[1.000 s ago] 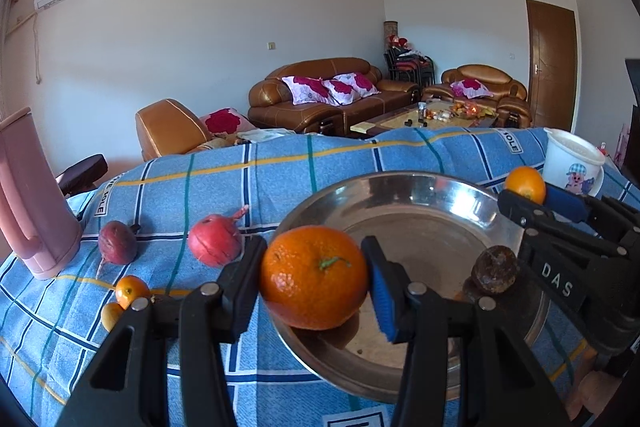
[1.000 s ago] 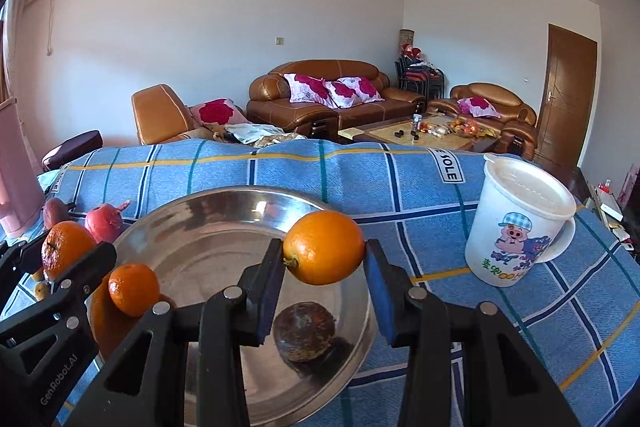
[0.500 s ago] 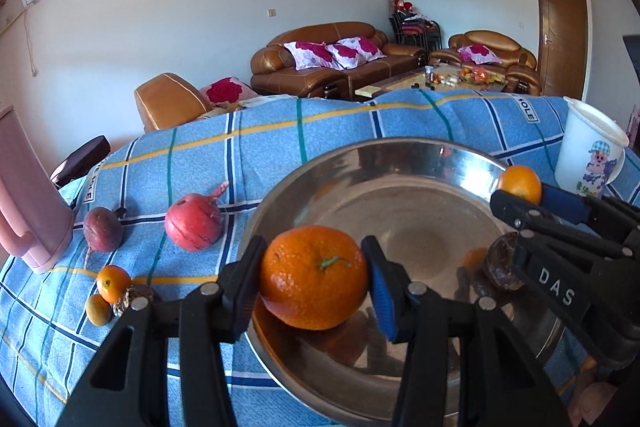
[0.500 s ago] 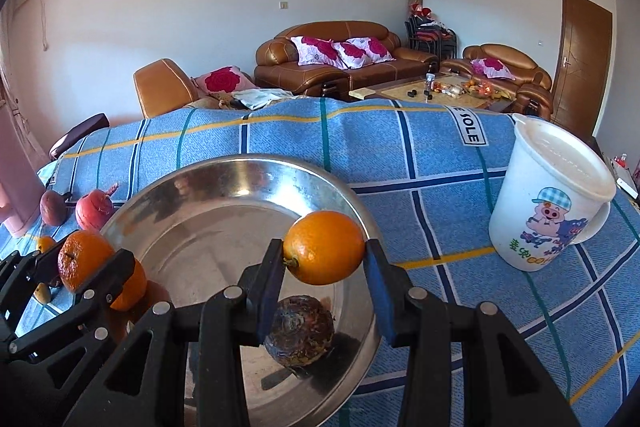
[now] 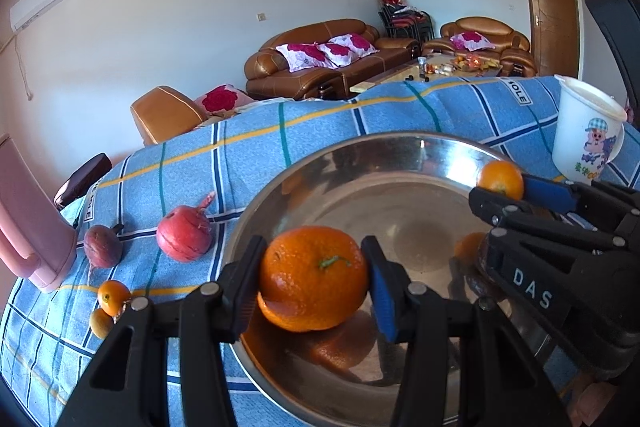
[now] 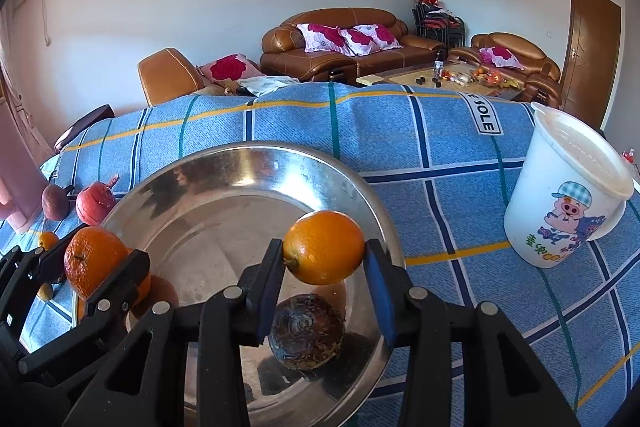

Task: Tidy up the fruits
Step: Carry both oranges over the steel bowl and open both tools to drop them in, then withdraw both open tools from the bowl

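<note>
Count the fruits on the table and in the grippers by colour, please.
Orange: 3, a mandarin, an orange, a small one
Red: 1
Dark purple-red: 1
Dark brown: 1
Yellowish: 1
Total: 7

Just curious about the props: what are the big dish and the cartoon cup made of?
The dish looks like polished metal, probably stainless steel: it mirrors the fruit and room light. The white cup with a printed pig looks like matte plastic, though glazed ceramic can't be ruled out.

Checked blue cloth – steel dish, mug, fruit, perhaps jug.
</note>
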Available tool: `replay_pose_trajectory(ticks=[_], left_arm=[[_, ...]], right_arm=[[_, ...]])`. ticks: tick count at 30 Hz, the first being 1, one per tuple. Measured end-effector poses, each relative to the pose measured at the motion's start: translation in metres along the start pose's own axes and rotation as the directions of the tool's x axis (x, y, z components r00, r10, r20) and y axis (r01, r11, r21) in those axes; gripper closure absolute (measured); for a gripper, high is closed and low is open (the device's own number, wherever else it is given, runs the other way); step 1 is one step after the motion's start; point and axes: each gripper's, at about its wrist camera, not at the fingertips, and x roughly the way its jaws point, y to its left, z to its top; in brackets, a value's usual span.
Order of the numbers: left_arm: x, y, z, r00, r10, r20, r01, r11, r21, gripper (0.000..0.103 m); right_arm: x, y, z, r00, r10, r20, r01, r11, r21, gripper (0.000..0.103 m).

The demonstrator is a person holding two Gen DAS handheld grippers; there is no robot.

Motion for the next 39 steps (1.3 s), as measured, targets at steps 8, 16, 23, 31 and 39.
replay_pose_trajectory(ticks=[8,16,23,31,39], left_arm=[[0.001,-0.003,0.001,1.0,-0.008,0.0,0.008,1.0,0.009,0.052],[0.0,-0.002,0.001,1.0,-0.008,0.007,0.008,1.0,0.002,0.037],[-0.014,0.006,0.0,0.997,0.003,0.082,-0.001,1.0,-0.029,0.002],[-0.035,0.015,-0.003,0.981,0.019,0.191,-0.007,0.998,-0.06,0.0],[-0.042,0.03,-0.008,0.977,0.051,0.206,-0.032,0.995,-0.095,0.0]], right_arm=[[-0.008,-0.004,-0.001,0.999,0.011,0.033,-0.012,1.0,0.026,0.06],[-0.021,-0.011,-0.002,0.995,0.005,0.095,-0.012,0.998,0.064,0.044],[-0.033,-0.018,-0.001,0.986,0.004,0.167,-0.021,0.995,0.1,0.039],[-0.06,-0.019,-0.002,0.942,-0.014,0.335,-0.028,0.992,0.121,0.031],[-0.076,-0.01,-0.004,0.879,-0.078,0.47,0.042,0.995,0.086,0.018]])
